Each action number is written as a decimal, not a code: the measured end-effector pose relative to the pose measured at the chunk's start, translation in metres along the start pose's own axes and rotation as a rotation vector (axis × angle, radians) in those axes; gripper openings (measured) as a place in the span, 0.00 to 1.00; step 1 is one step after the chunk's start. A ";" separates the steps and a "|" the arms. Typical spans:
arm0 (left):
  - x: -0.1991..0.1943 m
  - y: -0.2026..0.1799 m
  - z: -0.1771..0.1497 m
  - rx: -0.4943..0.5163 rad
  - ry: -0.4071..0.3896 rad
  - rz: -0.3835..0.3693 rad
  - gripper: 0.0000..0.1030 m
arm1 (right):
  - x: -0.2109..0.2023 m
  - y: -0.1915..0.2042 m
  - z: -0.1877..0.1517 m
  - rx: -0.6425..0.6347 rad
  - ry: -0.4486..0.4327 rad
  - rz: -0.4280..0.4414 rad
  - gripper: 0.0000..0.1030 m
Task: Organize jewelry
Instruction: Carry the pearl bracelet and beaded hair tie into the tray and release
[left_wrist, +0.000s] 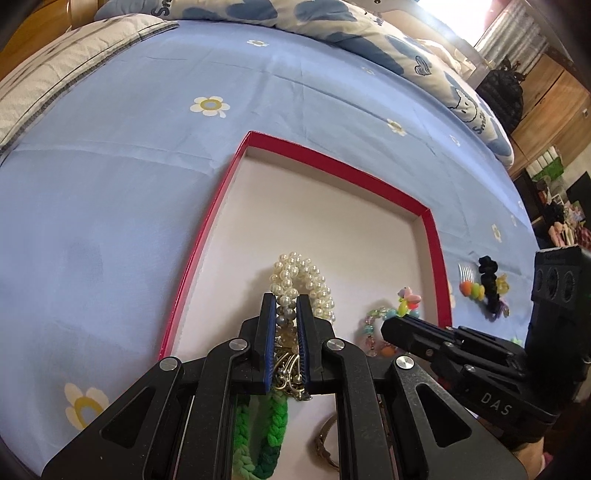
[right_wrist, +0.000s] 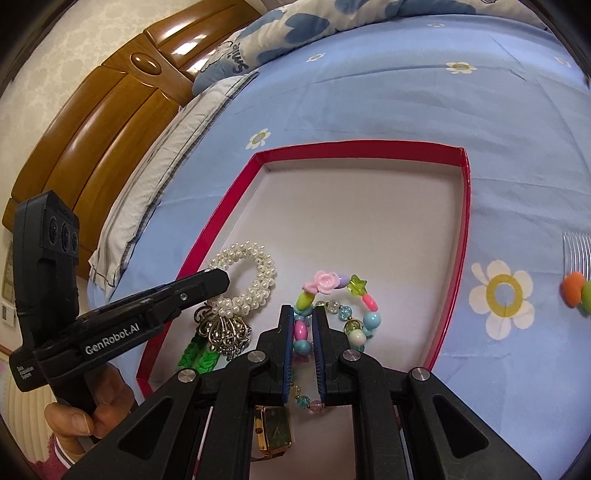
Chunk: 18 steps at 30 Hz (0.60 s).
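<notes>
A red-rimmed box (left_wrist: 436, 243) with a white floor lies on the blue bed sheet; it also shows in the right wrist view (right_wrist: 466, 221). My left gripper (left_wrist: 287, 301) is shut on the pearl bracelet (left_wrist: 299, 273) with its gold charm, inside the box. My right gripper (right_wrist: 303, 312) is shut on the colourful bead bracelet (right_wrist: 354, 321), also inside the box. A green braided band (left_wrist: 273, 424) and a gold watch (right_wrist: 275, 432) lie in the box near the grippers. The pearl bracelet shows in the right wrist view (right_wrist: 255, 277) too.
On the sheet right of the box lie a clear hair comb (left_wrist: 467, 273), a black scrunchie (left_wrist: 489, 266) and pompom pieces (left_wrist: 472, 290). A pillow (left_wrist: 55, 74) and a folded quilt (left_wrist: 369, 33) lie at the far end, by the wooden headboard (right_wrist: 110, 122).
</notes>
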<state>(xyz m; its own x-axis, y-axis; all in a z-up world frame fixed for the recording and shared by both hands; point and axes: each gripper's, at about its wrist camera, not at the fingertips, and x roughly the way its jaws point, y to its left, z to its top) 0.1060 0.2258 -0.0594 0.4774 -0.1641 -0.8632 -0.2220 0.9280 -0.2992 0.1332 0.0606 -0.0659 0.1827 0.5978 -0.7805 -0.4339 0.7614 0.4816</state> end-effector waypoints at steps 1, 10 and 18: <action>0.000 0.000 0.000 0.000 0.001 0.003 0.09 | 0.000 0.000 0.000 0.000 0.000 0.001 0.10; -0.001 0.002 -0.002 0.001 0.005 0.034 0.14 | 0.000 0.001 0.000 0.006 -0.009 0.006 0.11; -0.006 0.001 -0.001 -0.003 -0.001 0.044 0.24 | -0.003 -0.003 0.000 0.022 -0.018 0.007 0.26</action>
<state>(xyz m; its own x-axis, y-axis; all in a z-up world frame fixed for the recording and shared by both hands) 0.1016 0.2273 -0.0550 0.4676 -0.1232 -0.8753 -0.2455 0.9332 -0.2625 0.1338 0.0565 -0.0650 0.1956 0.6072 -0.7701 -0.4156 0.7626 0.4957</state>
